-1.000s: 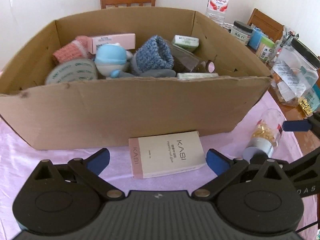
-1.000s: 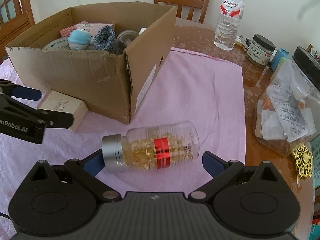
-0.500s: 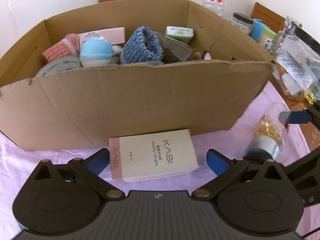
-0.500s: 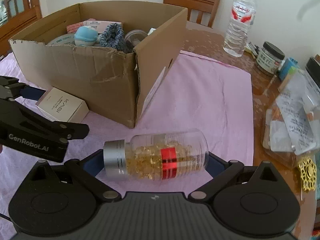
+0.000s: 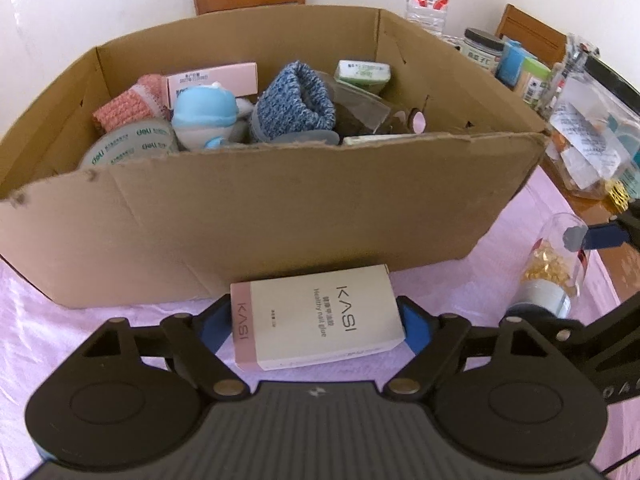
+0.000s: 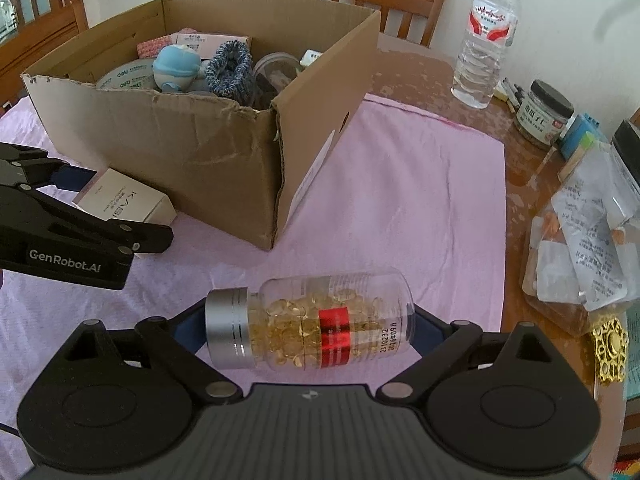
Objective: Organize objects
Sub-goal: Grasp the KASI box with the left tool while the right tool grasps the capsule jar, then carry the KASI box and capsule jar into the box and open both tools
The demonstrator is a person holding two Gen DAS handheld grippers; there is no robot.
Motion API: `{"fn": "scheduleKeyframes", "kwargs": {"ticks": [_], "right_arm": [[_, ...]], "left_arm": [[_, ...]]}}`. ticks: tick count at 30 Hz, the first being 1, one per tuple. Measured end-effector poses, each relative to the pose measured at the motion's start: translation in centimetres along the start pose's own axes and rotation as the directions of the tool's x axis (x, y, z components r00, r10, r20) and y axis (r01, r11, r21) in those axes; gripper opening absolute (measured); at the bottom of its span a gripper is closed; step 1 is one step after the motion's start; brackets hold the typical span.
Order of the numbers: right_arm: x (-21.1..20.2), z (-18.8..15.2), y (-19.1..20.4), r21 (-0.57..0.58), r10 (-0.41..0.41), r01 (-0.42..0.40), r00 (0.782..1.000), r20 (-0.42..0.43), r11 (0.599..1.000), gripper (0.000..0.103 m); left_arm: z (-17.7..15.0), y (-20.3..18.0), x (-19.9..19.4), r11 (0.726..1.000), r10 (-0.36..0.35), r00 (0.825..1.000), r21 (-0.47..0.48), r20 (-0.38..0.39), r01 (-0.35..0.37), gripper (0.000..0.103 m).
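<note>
A cream and pink KASI box (image 5: 316, 316) lies on the pink cloth in front of the cardboard box (image 5: 280, 208). My left gripper (image 5: 316, 322) is shut on the KASI box, one blue pad at each end. It also shows in the right wrist view (image 6: 120, 204). A clear bottle of gold capsules (image 6: 312, 324) with a silver cap lies on its side. My right gripper (image 6: 308, 328) is shut on it, fingers at cap and base. The bottle shows in the left wrist view (image 5: 556, 272).
The cardboard box (image 6: 180, 136) holds tape rolls, a blue plush toy (image 5: 204, 116), a blue knit item (image 5: 292, 104) and small boxes. A water bottle (image 6: 486, 36), a jar (image 6: 544, 114), a plastic bag of packets (image 6: 580, 240) and a gold ornament (image 6: 610, 348) stand right.
Both grippers moved forward and closed: the left one onto the KASI box, the right one onto the capsule bottle. Both were open a second ago.
</note>
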State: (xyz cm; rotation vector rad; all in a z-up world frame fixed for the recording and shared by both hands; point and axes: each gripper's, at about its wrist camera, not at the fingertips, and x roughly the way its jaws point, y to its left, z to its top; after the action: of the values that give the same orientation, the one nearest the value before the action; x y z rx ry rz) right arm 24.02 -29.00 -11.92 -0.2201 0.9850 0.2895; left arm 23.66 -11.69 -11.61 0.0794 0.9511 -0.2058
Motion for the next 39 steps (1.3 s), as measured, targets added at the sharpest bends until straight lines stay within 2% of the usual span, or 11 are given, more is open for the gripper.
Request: {"fn": "scheduleKeyframes", "kwargs": {"ticks": [11, 16, 24, 31, 33, 35, 36, 39], "right_arm": [[-4.1, 1.2, 0.1, 0.021, 0.047, -0.047, 0.998, -0.030, 0.999, 0.099], [-6.7, 2.7, 0.4, 0.002, 0.057, -0.057, 0.998, -0.002, 0.998, 0.099], [-10.2, 6.2, 1.5, -0.036, 0.076, -0.073, 0.993, 0.086, 0.997, 0.099], [-10.7, 9.2, 2.4, -0.058, 0.084, -0.077, 0.987, 0.138, 0.995, 0.099], [-10.3, 9.8, 2.7, -0.053, 0.084, -0.077, 0.987, 0.138, 0.996, 0.099], [-9.7, 10.5, 2.9, -0.049, 0.086, -0.080, 0.987, 0.135, 0.996, 0.099], [-9.4, 10.8, 3.0, -0.045, 0.087, -0.082, 0.988, 0.130, 0.996, 0.099], [-8.5, 11.3, 3.3, -0.043, 0.088, -0.083, 0.989, 0.119, 0.996, 0.099]], "left_arm": [[1.3, 1.1, -6.1, 0.982, -0.110, 0.994, 0.155, -0.026, 0.112, 0.084], [2.7, 2.1, -9.5, 0.971, -0.139, 0.990, 0.198, 0.005, 0.136, 0.084], [6.4, 5.1, -11.2, 0.982, -0.097, 0.992, 0.167, 0.079, 0.083, 0.084], [9.7, 7.7, -10.5, 0.989, -0.037, 0.991, 0.147, 0.128, 0.017, 0.084], [10.5, 8.4, -10.2, 0.989, -0.003, 0.988, 0.149, 0.156, -0.021, 0.086], [11.1, 9.0, -9.6, 0.987, 0.035, 0.983, 0.150, 0.179, -0.062, 0.095], [11.3, 9.2, -9.3, 0.987, 0.053, 0.981, 0.142, 0.184, -0.080, 0.095], [11.5, 9.9, -8.8, 0.988, 0.057, 0.980, 0.133, 0.188, -0.083, 0.098]]}}
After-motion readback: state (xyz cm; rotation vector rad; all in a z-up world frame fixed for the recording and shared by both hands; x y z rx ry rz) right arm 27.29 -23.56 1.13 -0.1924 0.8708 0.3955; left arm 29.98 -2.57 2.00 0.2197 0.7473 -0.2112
